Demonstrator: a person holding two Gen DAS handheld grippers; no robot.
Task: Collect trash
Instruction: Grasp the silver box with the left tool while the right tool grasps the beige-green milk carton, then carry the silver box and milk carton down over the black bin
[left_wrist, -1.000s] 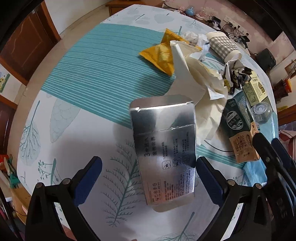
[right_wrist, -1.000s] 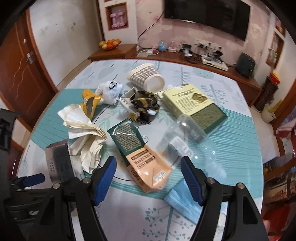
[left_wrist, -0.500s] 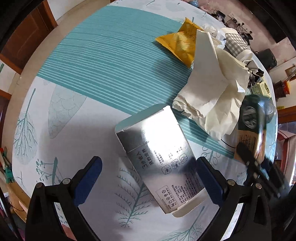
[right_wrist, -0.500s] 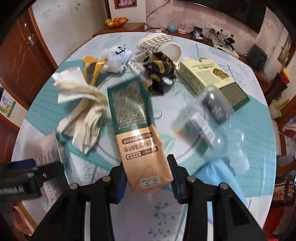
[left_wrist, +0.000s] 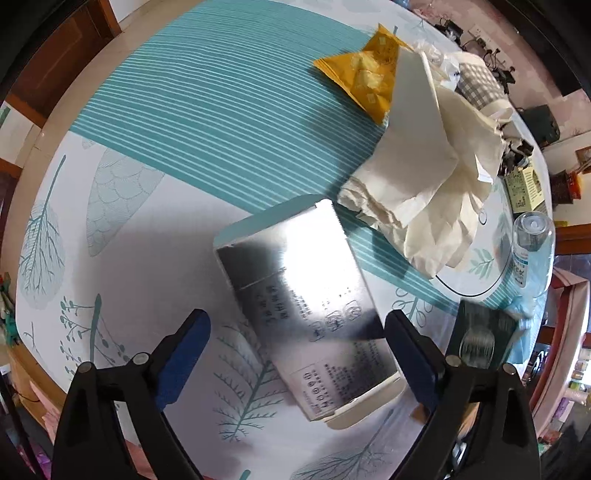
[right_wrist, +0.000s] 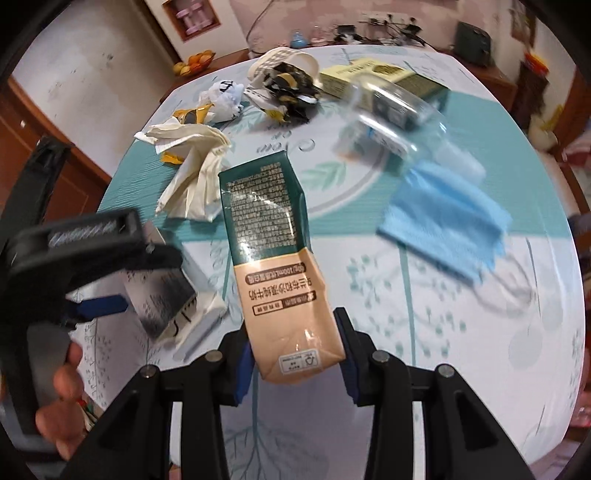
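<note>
Round counter (right_wrist: 480, 369) wears a white cloth with teal leaves and a striped teal band. Far side there's a long wooden sideboard (right_wrist: 491, 74) against a pinkish wall, a fruit bowl (right_wrist: 194, 62) on its left end, a brown wooden door (right_wrist: 55, 147) left, beige floor.

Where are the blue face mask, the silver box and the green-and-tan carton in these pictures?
blue face mask (right_wrist: 447, 221): right wrist view, on the middle of its pleated cloth.
silver box (left_wrist: 317, 295): left wrist view, on its shiny printed top face.
green-and-tan carton (right_wrist: 273, 258): right wrist view, where green meets tan.
</note>
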